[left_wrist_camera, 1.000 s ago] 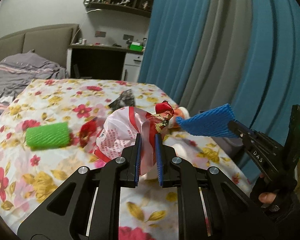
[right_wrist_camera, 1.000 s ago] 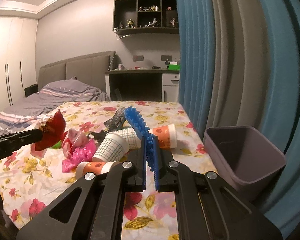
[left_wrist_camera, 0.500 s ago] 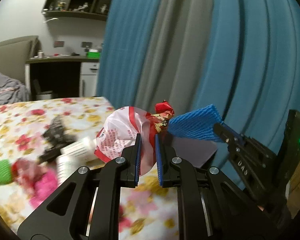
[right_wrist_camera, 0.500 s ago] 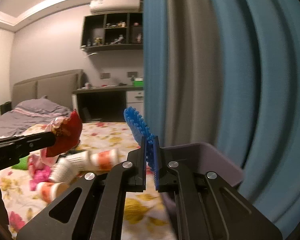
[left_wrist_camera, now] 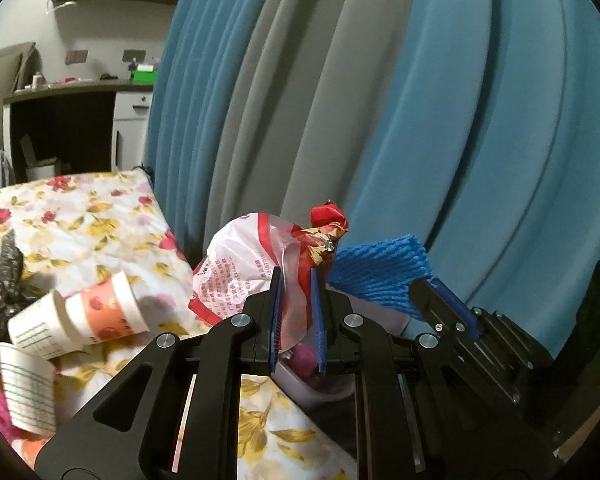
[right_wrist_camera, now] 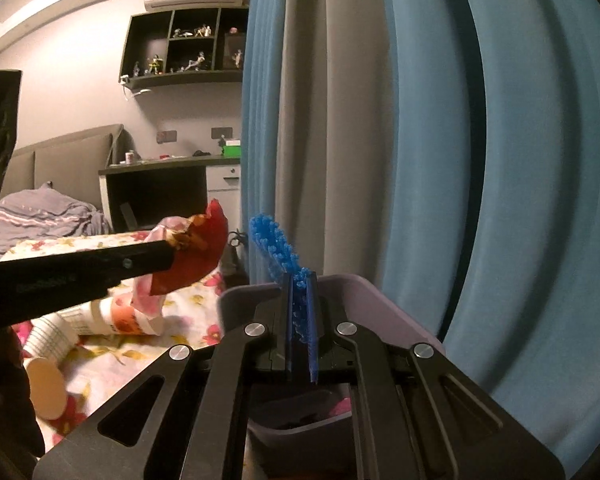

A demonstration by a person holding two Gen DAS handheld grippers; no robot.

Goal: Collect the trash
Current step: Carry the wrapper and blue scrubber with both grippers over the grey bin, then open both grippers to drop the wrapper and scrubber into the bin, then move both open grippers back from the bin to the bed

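Both grippers had swung right from the floral bed (left_wrist_camera: 80,216) to the purple bin (right_wrist_camera: 380,300); left gripper (left_wrist_camera: 296,316) clamped a red-and-white plastic bag (left_wrist_camera: 240,264), right gripper (right_wrist_camera: 300,320) pinched blue foam netting (right_wrist_camera: 272,244); paper cups (left_wrist_camera: 80,316) remained uncollected

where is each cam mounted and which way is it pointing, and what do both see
Left wrist: sits on the left gripper, looking along its fingers at the blue and grey curtain; jaws shut on a red-and-white plastic bag; the right gripper with its blue foam net shows at right.
Right wrist: sits on the right gripper, looking over the purple bin at the curtain; jaws shut on the foam net.
Shared: curtain, bin, paper cups, floral bedspread, both grippers.
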